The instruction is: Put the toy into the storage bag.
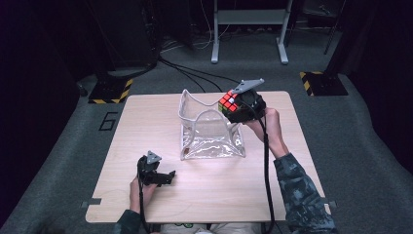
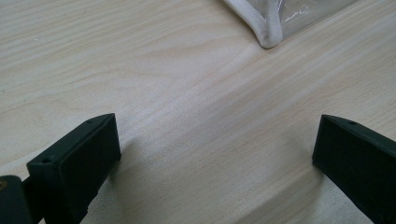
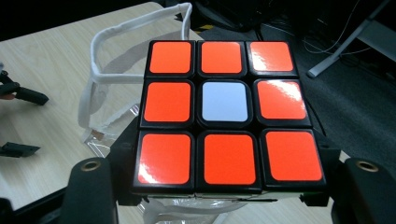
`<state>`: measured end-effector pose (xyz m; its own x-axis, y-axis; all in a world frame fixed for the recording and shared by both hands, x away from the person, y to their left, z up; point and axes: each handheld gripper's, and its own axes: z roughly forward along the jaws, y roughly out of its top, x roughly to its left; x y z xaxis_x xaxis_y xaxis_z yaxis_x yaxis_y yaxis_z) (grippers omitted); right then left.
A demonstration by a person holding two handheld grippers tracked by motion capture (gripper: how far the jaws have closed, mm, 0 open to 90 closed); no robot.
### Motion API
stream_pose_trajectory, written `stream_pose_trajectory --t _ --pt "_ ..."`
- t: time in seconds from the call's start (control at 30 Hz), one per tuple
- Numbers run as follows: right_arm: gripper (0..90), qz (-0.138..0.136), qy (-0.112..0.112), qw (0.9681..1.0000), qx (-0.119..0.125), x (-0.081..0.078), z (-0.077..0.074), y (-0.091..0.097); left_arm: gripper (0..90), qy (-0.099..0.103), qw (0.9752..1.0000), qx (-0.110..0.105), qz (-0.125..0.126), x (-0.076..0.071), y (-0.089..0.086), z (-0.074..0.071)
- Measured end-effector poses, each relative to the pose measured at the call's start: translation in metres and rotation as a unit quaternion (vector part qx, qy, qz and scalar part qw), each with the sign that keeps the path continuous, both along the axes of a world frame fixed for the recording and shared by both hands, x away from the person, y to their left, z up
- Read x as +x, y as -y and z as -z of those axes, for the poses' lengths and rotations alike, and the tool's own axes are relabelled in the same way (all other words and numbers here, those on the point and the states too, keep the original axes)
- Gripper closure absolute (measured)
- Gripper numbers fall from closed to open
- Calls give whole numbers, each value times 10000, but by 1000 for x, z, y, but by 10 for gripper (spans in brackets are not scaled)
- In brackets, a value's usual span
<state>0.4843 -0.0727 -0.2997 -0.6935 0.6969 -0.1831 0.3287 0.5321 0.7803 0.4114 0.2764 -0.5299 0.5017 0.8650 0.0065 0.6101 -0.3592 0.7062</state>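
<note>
A puzzle cube [image 1: 228, 103] with orange tiles and one white centre tile [image 3: 224, 102] is held up over the right rim of a clear plastic bag [image 1: 210, 131] with white trim. My right gripper [image 1: 238, 108] is shut on the cube [image 3: 223, 115], its jaws pressing the cube's two sides. The bag [image 3: 107, 88] stands open at the table's middle. Near the front left of the table my left gripper [image 1: 163, 176] rests low, open and holding nothing. Between its jaws lies bare wood, with the bag's white corner [image 2: 269, 35] farther off.
The light wooden table [image 1: 146, 146] has bare wood around the bag. Beyond its far edge are grey carpet, black cables [image 1: 195, 73] and a metal stand's legs [image 1: 248, 34]. Yellow-and-black striped bases [image 1: 112, 91] sit on the floor at both far corners.
</note>
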Motion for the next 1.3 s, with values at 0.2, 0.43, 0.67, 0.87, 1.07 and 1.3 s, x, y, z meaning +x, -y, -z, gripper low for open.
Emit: stream_pose_trajectory --t 0.2,0.43,0.67,0.87,1.07,1.3 --pt "332 34 -116 9999 -34 13 5 -3 6 -15 10000 -9 20 0 0 0" --pt "331 80 -309 9994 -117 32 14 -5 6 -16 10000 -7 21 0 0 0" --pt "332 184 -603 9977 -241 52 30 -7 6 -14 10000 -9 20 0 0 0" --pt "331 223 -761 9962 -360 65 39 -7 6 -15 10000 -9 21 0 0 0" --pt "331 395 -832 9945 -505 71 45 -9 6 -15 10000 -11 20 0 0 0" --pt "331 545 -896 9923 -664 75 51 -15 6 -14 10000 -12 19 0 0 0"
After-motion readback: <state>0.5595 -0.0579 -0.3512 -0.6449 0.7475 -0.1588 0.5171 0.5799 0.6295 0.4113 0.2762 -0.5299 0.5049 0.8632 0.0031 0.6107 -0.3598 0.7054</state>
